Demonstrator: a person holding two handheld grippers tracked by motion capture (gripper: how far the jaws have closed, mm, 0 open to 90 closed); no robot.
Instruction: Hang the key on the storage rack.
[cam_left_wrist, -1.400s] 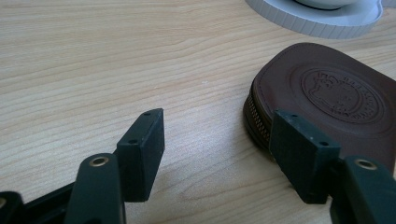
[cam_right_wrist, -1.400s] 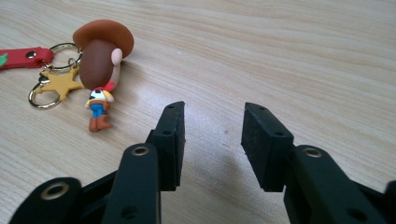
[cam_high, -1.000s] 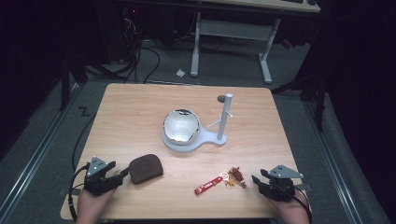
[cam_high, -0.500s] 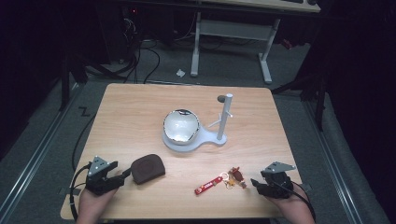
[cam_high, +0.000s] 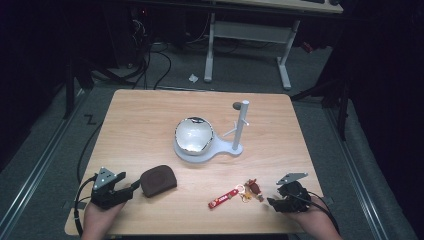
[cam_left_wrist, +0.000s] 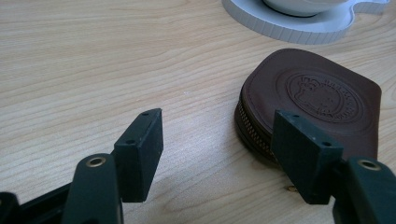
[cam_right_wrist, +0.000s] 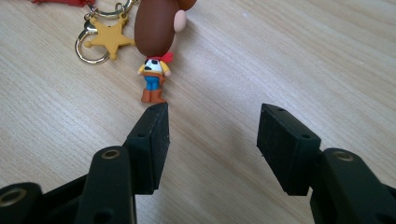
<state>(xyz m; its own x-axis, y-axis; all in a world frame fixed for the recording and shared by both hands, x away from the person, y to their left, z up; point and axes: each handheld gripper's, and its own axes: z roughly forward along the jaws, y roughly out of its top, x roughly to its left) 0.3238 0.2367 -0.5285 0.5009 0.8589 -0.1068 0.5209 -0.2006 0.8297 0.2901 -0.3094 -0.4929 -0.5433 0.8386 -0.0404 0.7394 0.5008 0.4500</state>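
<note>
A small cowboy figurine keychain with a gold star and ring lies flat on the wooden table, beside a red strap. My right gripper rests just short of the figurine's boots; its jaws have just been opening, with bare wood between them. In the high view that right gripper sits at the front right edge, the keychain to its left. My left gripper stands open at the front left, its right jaw next to a brown leather zip pouch.
A shiny metal bowl sits on a white base with an upright post at the table's middle. Cables and a desk frame lie on the dark floor beyond the far edge.
The right gripper has shifted slightly nearer the keychain at the front right, and its jaws stand wider. The left gripper and pouch stay where they were.
</note>
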